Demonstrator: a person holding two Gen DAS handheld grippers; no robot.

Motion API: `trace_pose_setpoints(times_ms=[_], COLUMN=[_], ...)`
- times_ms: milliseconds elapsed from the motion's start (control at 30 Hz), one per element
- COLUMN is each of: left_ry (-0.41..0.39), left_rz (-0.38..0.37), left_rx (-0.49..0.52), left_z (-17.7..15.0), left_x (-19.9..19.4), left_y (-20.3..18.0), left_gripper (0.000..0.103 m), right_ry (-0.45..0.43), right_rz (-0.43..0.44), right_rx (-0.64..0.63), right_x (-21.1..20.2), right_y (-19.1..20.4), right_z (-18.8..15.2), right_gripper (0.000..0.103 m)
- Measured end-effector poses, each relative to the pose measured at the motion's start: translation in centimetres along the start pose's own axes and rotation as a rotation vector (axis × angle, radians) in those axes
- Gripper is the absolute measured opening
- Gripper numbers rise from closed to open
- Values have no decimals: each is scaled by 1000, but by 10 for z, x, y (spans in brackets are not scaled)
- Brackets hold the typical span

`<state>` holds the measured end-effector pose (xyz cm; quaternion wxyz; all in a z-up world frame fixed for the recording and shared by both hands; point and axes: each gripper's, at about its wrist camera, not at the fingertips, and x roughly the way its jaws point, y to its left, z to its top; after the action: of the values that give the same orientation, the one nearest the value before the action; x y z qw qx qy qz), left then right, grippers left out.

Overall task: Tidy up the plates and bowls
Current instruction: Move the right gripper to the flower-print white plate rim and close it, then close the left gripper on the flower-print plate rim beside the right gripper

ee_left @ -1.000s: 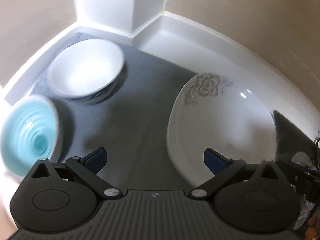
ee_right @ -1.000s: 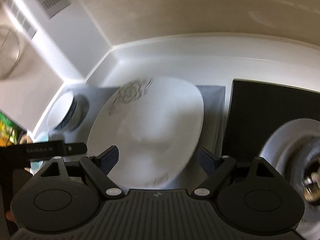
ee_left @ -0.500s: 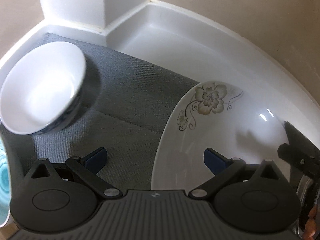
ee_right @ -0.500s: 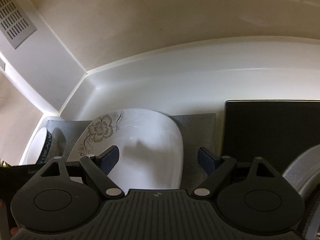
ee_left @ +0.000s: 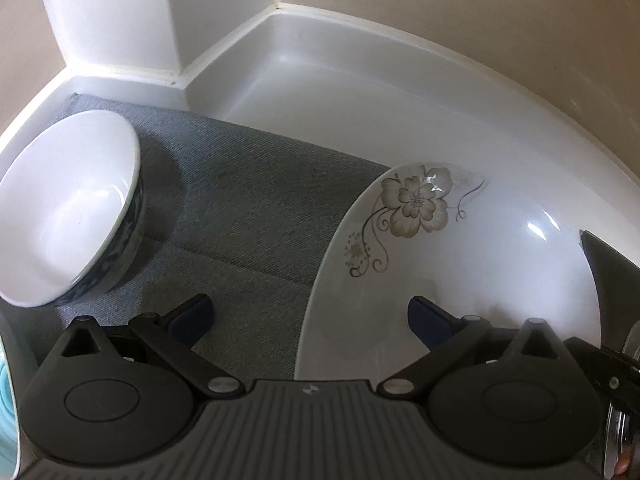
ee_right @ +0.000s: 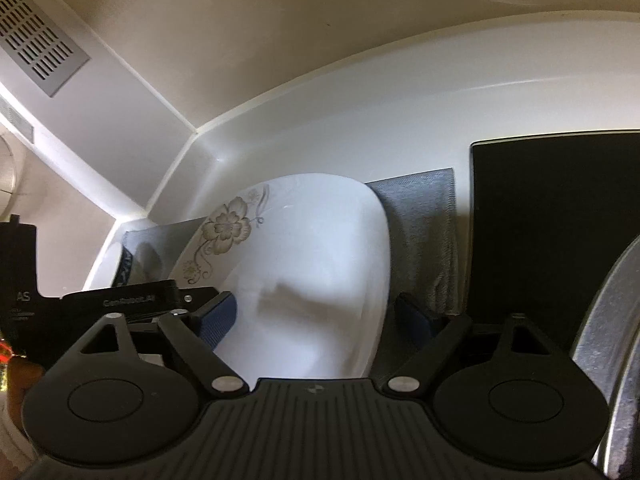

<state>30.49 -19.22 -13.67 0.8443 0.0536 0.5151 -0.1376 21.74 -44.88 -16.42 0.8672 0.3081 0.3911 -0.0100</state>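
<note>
A white plate with a flower print [ee_left: 460, 264] lies on a grey mat [ee_left: 256, 208]; it also shows in the right wrist view [ee_right: 304, 264]. My left gripper [ee_left: 310, 314] is open, straddling the plate's left rim, one finger over the mat and one over the plate. My right gripper [ee_right: 316, 316] is open, straddling the plate's right rim. A white bowl with a dark blue outside [ee_left: 68, 208] stands on the mat at the left, apart from both grippers. A light blue bowl [ee_left: 6, 408] peeks in at the lower left edge.
The mat lies on a white counter [ee_left: 360, 92] in a corner with raised white walls. A black surface [ee_right: 552, 232] lies right of the mat. A metal rim [ee_right: 612, 320] shows at the far right. A vent grille [ee_right: 36, 40] is on the wall.
Both grippers have moved closer and lower toward the flower plate. The white bowl and blue bowl have slid left in the left view. Both grippers stay open.
</note>
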Motion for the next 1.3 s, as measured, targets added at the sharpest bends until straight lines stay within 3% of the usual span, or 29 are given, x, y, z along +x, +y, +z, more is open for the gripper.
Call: trace_pose_setpoints(times_ms=[67,167,233,267,300,433,500,567,800,1000,1300], left_ry=[6,24,9,-3,0,-6,1,8,12,39,33], left_rz=[-5,-34,-80,-96,-116,-98,-106,-130,-161,-214,-209], left_rx=[9,42,48,61,71,34,10,5,-5,-99,-94], left_z=[1,2,1,0,0,-2,-2,-3,-9,-7,-4], left_x=[0,0,-6,-11,-12,-15,-17,-19,-27,-30,-24], left_y=[-2,-5,-6,-7,-9,-1,7,11,16,38,42], left_gripper=[103,103,91,73,60,46,42,38,33,33,32], right_ry=[24,42,48,47,46,35,16,15,26,55,92], right_rz=[58,64,71,75,76,50,-4,-25,-12,19,-8], right_rx=[-10,-18,-4,6,11,26,29,91,97,79,34], right_x=[3,3,2,2,2,1,-1,-1,-3,-7,-3], right_y=[-1,0,-1,-2,-2,-1,-6,-19,-24,-15,-3], right_z=[1,3,5,6,6,5,4,6,9,10,5], right_gripper=[103,103,103,103,97,73,31,16,16,15,15])
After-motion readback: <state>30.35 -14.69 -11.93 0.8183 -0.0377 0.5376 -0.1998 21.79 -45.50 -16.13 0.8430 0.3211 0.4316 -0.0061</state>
